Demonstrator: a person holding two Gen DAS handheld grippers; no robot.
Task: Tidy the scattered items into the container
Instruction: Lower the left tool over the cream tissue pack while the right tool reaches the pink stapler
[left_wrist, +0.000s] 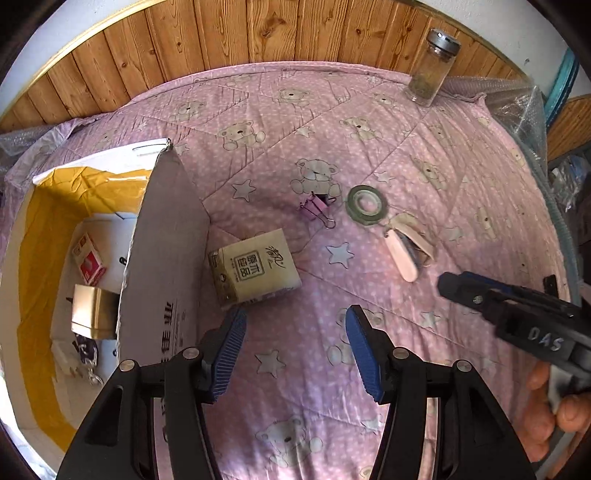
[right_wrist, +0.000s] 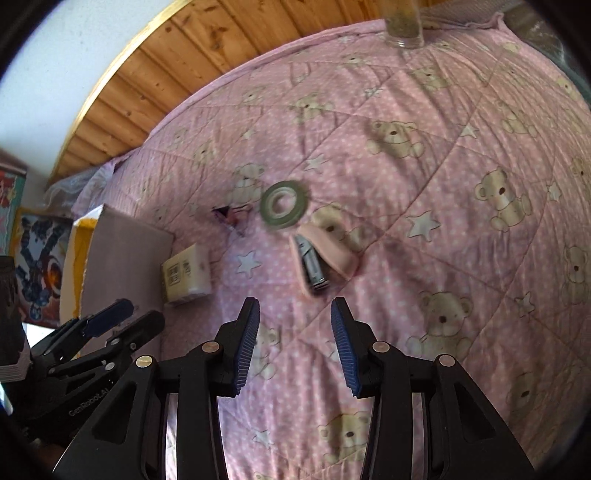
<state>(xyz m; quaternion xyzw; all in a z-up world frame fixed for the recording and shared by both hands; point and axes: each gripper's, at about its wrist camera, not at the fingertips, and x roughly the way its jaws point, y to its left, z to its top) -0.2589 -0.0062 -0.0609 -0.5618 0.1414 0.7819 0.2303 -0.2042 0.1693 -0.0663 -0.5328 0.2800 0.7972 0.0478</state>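
A cardboard box (left_wrist: 166, 236) with yellow tape stands open at the left on a pink bear-print quilt (left_wrist: 369, 122); several small items lie inside it. A beige tissue pack (left_wrist: 255, 271) lies just ahead of my open left gripper (left_wrist: 295, 321). Farther off lie a pink binder clip (left_wrist: 318, 206), a greenish tape roll (left_wrist: 366, 205) and a pink-cased nail clipper (left_wrist: 404, 254). My right gripper (right_wrist: 294, 308) is open and empty, just short of the nail clipper (right_wrist: 314, 267). The tape roll (right_wrist: 283, 206), clip (right_wrist: 236, 218), tissue pack (right_wrist: 186, 275) and box (right_wrist: 122, 258) lie beyond.
A glass jar (left_wrist: 432, 68) with a metal lid stands at the quilt's far edge by a wooden panel wall (left_wrist: 258, 33). Clear plastic wrap (left_wrist: 517, 107) is bunched at the right. The right gripper's body (left_wrist: 517, 314), held by a hand, enters at the right.
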